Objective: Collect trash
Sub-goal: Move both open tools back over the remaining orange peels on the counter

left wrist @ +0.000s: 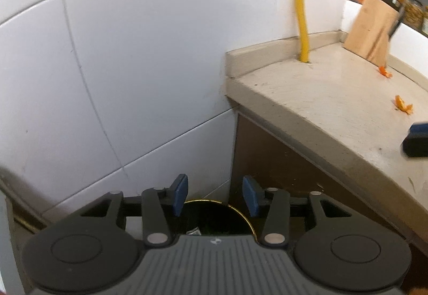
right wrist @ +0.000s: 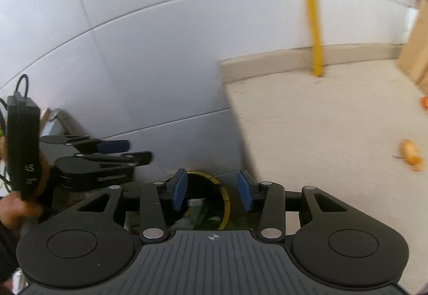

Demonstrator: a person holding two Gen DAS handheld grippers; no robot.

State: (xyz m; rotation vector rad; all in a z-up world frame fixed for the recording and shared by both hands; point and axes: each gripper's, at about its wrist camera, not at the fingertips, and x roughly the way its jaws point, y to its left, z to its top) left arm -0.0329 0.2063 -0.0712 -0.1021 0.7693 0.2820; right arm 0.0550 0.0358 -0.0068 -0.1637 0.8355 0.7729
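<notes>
Below both grippers: bin (left wrist: 214, 217) in corner by counter (left wrist: 321, 107), some trash already inside; two orange peels (left wrist: 402, 103) left on counter, well apart from bin; left gripper (left wrist: 214, 197) and right gripper (right wrist: 211, 190) jaws apart, empty, both angled down over bin mouth

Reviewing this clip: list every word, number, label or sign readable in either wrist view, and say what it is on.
"45": pale digits on the black body of the left claw, seen side-on in the right wrist view; somewhat blurred, so only likely.
A smaller mark just below it: too blurred to read.
Crosshair symbol, no text: on the ribbed grey body behind the right claw.
Small white emblem on the left claw's ribbed body: no legible text.
</notes>
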